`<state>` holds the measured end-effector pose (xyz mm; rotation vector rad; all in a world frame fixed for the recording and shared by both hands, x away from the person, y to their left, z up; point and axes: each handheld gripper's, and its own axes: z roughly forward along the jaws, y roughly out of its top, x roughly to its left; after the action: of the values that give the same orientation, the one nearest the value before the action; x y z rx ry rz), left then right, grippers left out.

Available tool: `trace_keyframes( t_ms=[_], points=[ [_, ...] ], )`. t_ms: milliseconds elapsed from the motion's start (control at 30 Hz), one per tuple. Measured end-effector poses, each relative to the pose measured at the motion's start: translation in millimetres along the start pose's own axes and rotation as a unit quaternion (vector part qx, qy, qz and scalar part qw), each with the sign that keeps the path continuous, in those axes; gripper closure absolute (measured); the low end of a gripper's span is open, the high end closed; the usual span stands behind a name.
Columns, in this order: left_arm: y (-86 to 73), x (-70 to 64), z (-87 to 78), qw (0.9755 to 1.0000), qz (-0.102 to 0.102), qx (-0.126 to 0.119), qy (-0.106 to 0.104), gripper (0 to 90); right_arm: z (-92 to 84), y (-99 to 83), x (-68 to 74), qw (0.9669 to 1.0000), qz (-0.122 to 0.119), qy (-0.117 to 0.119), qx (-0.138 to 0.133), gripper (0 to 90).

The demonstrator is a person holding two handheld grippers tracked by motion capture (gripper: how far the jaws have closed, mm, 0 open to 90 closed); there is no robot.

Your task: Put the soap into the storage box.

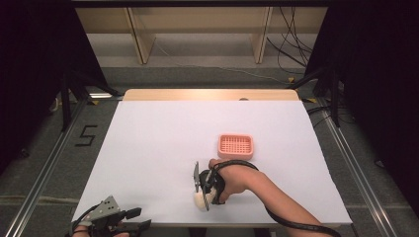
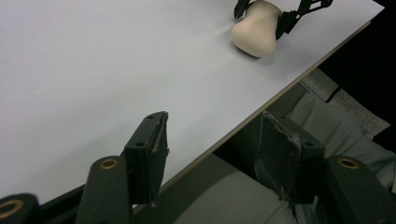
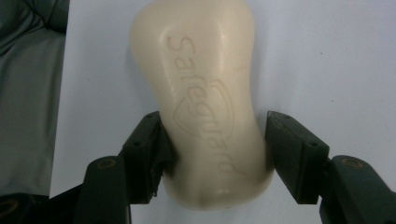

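Cream Safeguard soap bar [image 3: 210, 102] sits clamped between right gripper [image 3: 215, 154] jaws; squeeze its waist evenly. Left gripper [image 2: 212, 154] gapes near-left.

Readable text, two items.

1. Soap bar [image 3: 205, 102], cream-coloured, lying on the white desk [image 3: 327, 56]: the brand "Safeguard" is embossed along its upper face, running lengthwise, letters crossing a raised shield outline at mid-bar. Seen in the right gripper view, with the bar's waist between the right tongs [image 3: 217, 154].

2. Floor [image 1: 59, 163] left of the desk, high view: a dark numeral "5" [image 1: 86, 135] marked on the grey surface.

Nothing else legible.
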<state>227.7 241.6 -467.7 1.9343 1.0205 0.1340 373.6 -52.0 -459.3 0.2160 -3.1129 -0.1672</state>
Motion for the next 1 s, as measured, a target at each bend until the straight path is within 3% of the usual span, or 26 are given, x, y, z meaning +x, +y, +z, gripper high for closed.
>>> trace_keyframes(
  t_ms=[67, 100, 267, 300, 367, 433, 467, 500, 600, 667, 767, 800, 900, 967, 1000],
  points=[
    [0.0, 0.1, 0.0, 1.0, 0.0, 0.0, 0.0, 41.5, 0.4, -0.5, -1.2, 0.9999, -0.012, -0.001, 0.003, 41.0],
    [0.0, 0.0, 0.1, 1.0, 0.0, 0.001, 0.0, 41.5, 0.3, 0.3, 0.2, 1.0, 0.001, 0.003, 0.0, 40.9],
    [0.0, 0.0, -0.1, 1.0, 0.001, 0.0, 0.0, 41.5, 0.1, 2.2, -2.7, 0.9998, -0.02, -0.002, -0.001, 38.8],
    [-0.1, 0.0, -0.1, 1.0, 0.001, 0.0, 0.0, 41.5, 0.7, 3.2, -1.1, 0.9999, -0.01, 0.001, -0.009, 38.1],
    [-0.1, -0.4, -0.2, 1.0, -0.006, 0.005, -0.001, 41.5, 0.4, 6.4, 0.1, 0.9999, -0.011, 0.004, -0.003, 37.4],
    [-0.1, 0.0, -0.3, 1.0, 0.002, 0.0, -0.001, 41.5, 0.3, 8.4, 0.5, 0.9999, -0.013, 0.001, 0.002, 37.9],
    [-0.2, 0.0, -0.4, 1.0, 0.002, 0.0, -0.001, 41.5, -0.1, 9.3, -1.0, 0.9995, -0.028, -0.003, 0.011, 38.5],
    [-0.2, 0.0, -0.6, 1.0, 0.001, 0.0, 0.0, 41.5, 0.4, 9.9, 0.2, 0.9998, -0.018, -0.002, 0.012, 39.0],
    [-0.3, 0.3, -0.8, 1.0, 0.002, 0.0, 0.002, 41.5, 1.3, 9.7, -1.4, 0.9995, -0.029, -0.006, 0.014, 41.9],
    [-0.3, -0.1, -0.8, 1.0, 0.001, 0.001, 0.002, 41.6, 0.5, 9.9, 0.7, 0.9998, -0.008, -0.001, 0.015, 44.2],
    [-0.1, 0.1, -1.1, 1.0, 0.002, 0.002, 0.002, 41.6, 0.4, 10.5, 0.2, 1.0, -0.005, -0.004, 0.007, 48.8],
    [-0.3, 0.2, -0.8, 1.0, 0.001, 0.0, 0.002, 41.6, 0.0, 10.5, 2.2, 0.9998, 0.017, 0.0, 0.009, 49.1],
    [-0.4, 0.2, -0.7, 1.0, 0.001, 0.0, 0.001, 41.6, 0.3, 10.4, -1.2, 0.9997, 0.021, -0.005, 0.007, 49.5],
    [-0.4, 0.2, -0.8, 1.0, 0.001, 0.0, 0.001, 41.5, -1.1, 11.7, 1.6, 0.9982, 0.059, 0.002, 0.012, 49.7],
    [-0.5, 0.4, -0.7, 1.0, 0.001, -0.001, -0.001, 41.5, -0.7, 11.0, 0.1, 0.9987, 0.05, -0.003, 0.007, 49.9]
  ],
)
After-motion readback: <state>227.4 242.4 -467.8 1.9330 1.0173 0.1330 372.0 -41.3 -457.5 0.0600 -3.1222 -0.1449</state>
